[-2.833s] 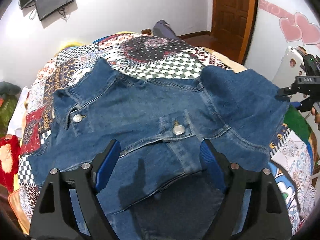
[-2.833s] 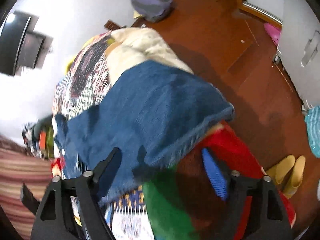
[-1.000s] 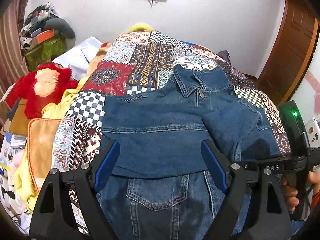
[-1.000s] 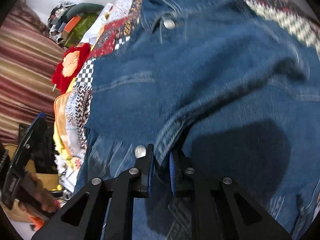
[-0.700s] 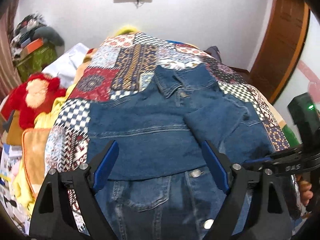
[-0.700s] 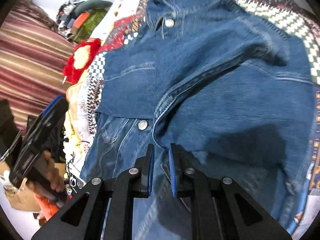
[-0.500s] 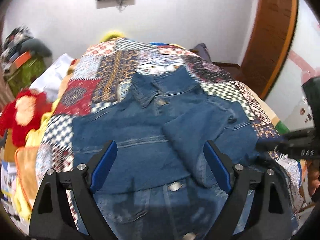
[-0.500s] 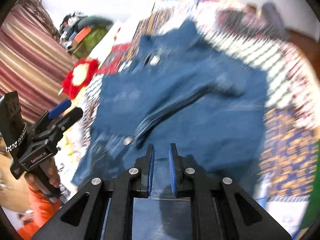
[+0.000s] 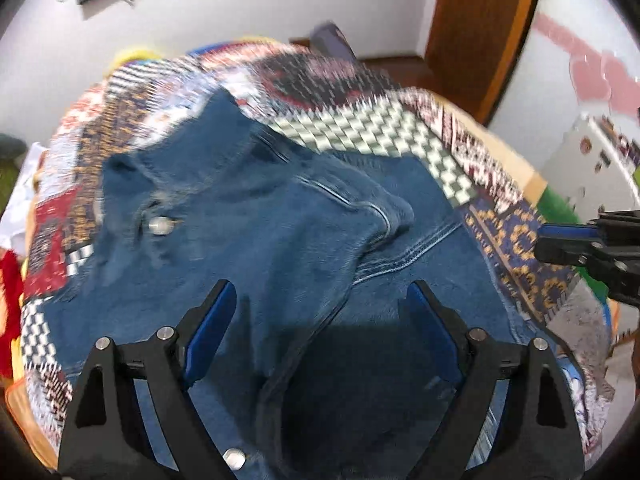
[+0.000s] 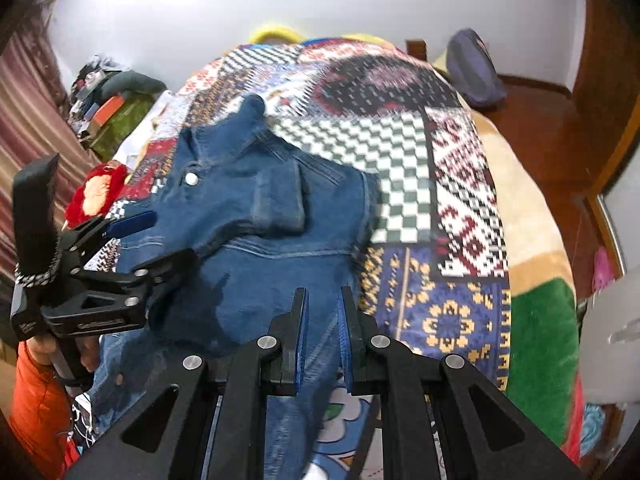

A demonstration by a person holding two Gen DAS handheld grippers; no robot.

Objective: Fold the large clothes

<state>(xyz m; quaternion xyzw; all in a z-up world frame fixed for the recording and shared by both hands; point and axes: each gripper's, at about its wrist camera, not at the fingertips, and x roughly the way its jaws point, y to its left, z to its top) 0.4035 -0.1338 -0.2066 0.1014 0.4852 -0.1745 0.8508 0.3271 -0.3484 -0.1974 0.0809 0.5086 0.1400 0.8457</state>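
Observation:
A blue denim jacket [image 9: 280,248] lies on the patchwork quilt [image 9: 360,128], collar toward the far end, one sleeve folded across its front [image 10: 276,200]. My left gripper [image 9: 320,312] is open and empty, hovering just above the jacket's lower front; it also shows in the right wrist view [image 10: 156,236]. My right gripper [image 10: 323,312] has its jaws nearly closed with a narrow gap and nothing between them, above the jacket's right hem. It appears at the right edge of the left wrist view [image 9: 548,240].
The quilt [image 10: 440,184] covers a bed. A red plush toy [image 10: 96,190] and piled items [image 10: 108,96] lie at the left. A wooden floor and a grey bag [image 10: 472,68] are at the right. A wooden door [image 9: 480,20] stands beyond.
My right gripper let go of the sleeve, which now lies folded across the jacket, and drew back to the right hem. My left gripper swung rightward over the jacket.

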